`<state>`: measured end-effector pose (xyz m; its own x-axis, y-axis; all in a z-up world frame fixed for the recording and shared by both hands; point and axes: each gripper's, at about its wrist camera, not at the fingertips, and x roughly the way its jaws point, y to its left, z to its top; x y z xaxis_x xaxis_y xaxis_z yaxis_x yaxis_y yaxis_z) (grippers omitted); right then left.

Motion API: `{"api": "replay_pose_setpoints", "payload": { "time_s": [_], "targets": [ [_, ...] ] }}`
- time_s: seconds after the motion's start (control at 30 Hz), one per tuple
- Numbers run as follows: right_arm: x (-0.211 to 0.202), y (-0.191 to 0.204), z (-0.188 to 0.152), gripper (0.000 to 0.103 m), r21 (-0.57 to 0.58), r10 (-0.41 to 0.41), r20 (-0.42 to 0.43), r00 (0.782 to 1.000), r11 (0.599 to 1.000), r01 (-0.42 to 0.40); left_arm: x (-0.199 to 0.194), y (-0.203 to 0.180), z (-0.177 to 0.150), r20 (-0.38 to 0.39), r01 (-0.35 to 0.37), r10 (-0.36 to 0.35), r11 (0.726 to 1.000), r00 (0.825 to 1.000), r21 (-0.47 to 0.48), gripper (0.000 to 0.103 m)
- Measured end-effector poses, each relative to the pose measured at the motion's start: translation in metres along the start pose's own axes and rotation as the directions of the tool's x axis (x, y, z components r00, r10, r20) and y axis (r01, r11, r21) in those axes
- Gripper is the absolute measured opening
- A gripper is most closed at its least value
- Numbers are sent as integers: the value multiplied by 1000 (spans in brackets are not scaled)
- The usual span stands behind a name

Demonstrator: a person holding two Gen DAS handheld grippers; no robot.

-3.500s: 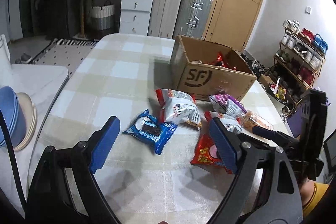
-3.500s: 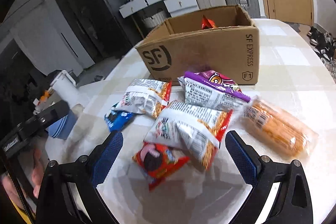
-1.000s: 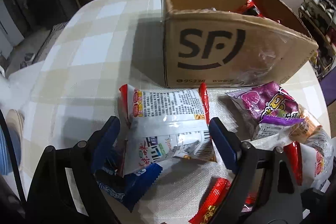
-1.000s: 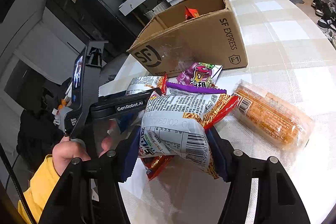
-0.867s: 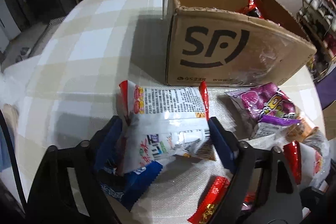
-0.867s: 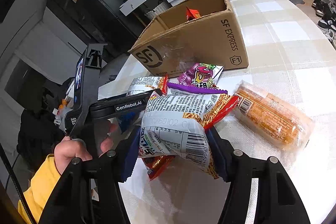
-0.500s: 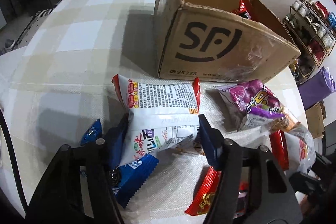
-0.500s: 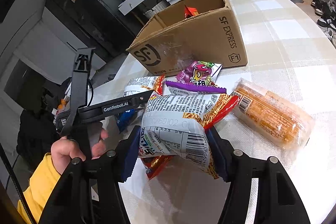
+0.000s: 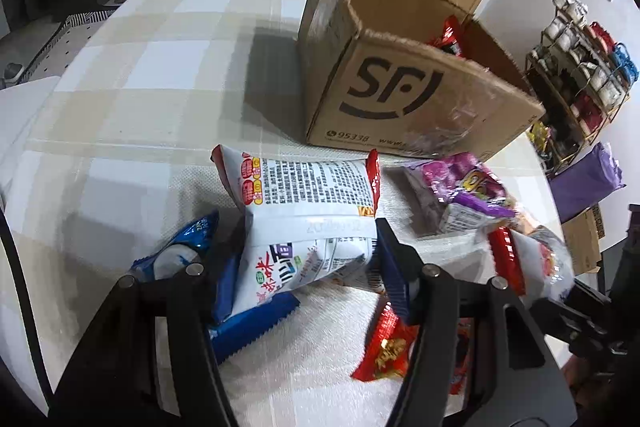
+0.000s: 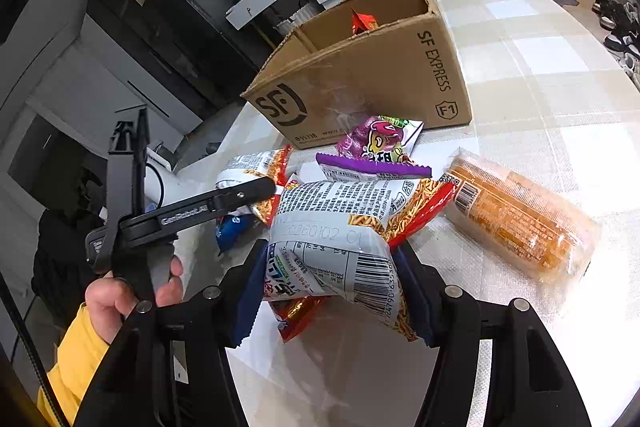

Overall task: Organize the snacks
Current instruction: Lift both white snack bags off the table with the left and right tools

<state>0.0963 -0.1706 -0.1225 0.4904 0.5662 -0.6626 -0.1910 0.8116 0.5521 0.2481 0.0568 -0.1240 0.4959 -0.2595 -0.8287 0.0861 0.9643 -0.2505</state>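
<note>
Fingers (image 9: 390, 267) of left gripper (image 9: 308, 271), blue-padded, have just been closing & now pinch a white & red noodle-snack packet w/ black print (image 9: 308, 211), lower centre of left wrist view; packet's top end leans toward the brown cardboard box w/ black SF logo (image 9: 400, 99), upper right. Under it, a blue foil packet (image 9: 192, 243) pokes out at left; a red foil packet (image 9: 384, 343) lies lower right; a purple packet (image 9: 456, 183) sits right of centre, near box.

Right gripper (image 10: 332, 283): fingers (image 10: 412, 283) clamped on a second white & red noodle packet w/ barcode (image 10: 340, 235), centre of right wrist view, lifted over a red packet. Clear orange-filled snack bag (image 10: 516, 219) lies on the checked-cloth bench (image 10: 560, 75) at right, apart from the rest. Box sits upper centre, open-topped, a red packet visible inside. Person's hand (image 10: 124, 295), yellow sleeve, holds left gripper's handle, lower left.
</note>
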Motion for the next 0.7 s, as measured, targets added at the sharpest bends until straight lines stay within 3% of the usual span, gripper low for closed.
{"api": "replay_pose_setpoints", "payload": {
  "time_s": [0.3,0.47,0.7],
  "targets": [
    [-8,7,-4,62,-38,-14,39,999,999,16,-53,-13,-14,87,43,-45,999,995,28,57],
    [-17,15,-8,62,-72,-23,75,997,997,29,-92,-26,-36,160,54,-60,997,985,46,57],
    [-32,29,-23,62,-134,-22,117,993,990,37,-118,-37,-69,193,66,-78,996,978,64,57]
  ]
}}
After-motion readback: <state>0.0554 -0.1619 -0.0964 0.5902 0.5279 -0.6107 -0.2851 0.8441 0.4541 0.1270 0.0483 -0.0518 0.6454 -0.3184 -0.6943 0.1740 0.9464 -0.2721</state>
